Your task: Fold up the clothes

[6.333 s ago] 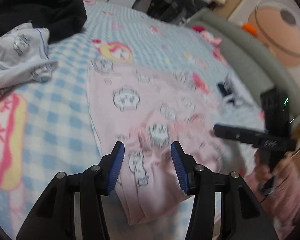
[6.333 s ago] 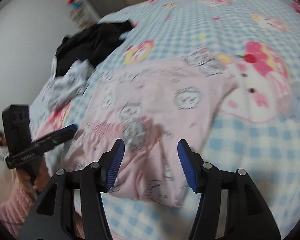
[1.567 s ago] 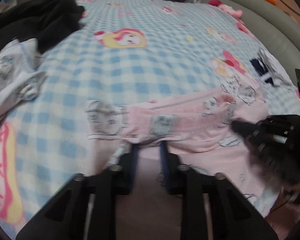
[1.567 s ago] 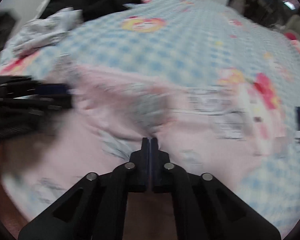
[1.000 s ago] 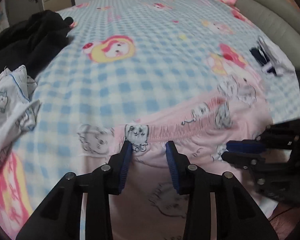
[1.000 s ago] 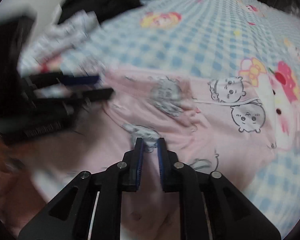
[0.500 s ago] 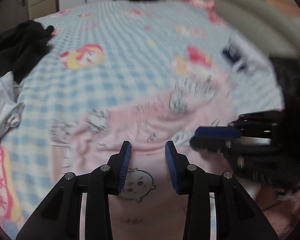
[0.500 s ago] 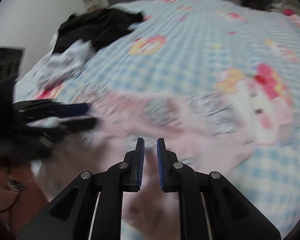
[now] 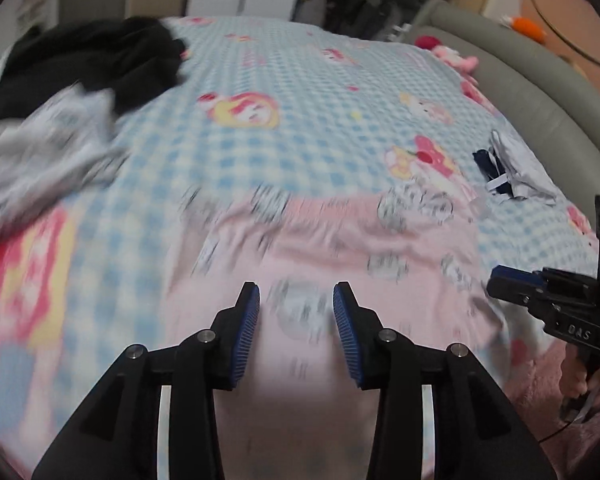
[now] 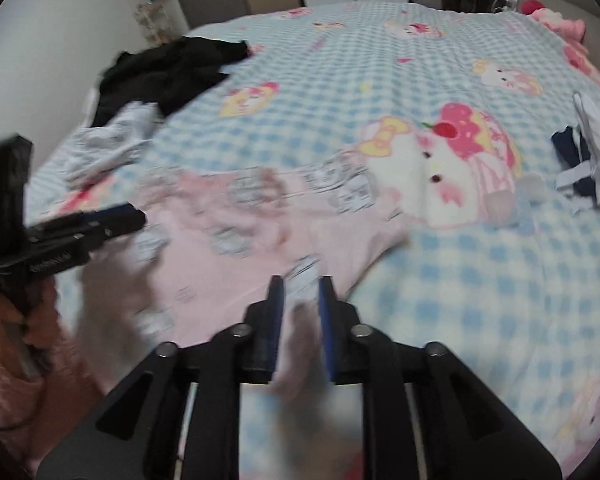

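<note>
Pink pyjama garment lies spread on the near side of the bed, partly folded. Left claw open above it, gripping nothing. Right claw slightly parted, cloth blurred between; cannot tell if pinched. Fabric soft, light, limp; best taken at near hem corners

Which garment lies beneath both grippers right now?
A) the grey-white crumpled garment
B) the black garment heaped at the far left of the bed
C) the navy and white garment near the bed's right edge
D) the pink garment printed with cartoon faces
D: in both wrist views the pink garment printed with cartoon faces spreads under the left gripper and the right gripper, on the blue checked bedsheet.
</note>
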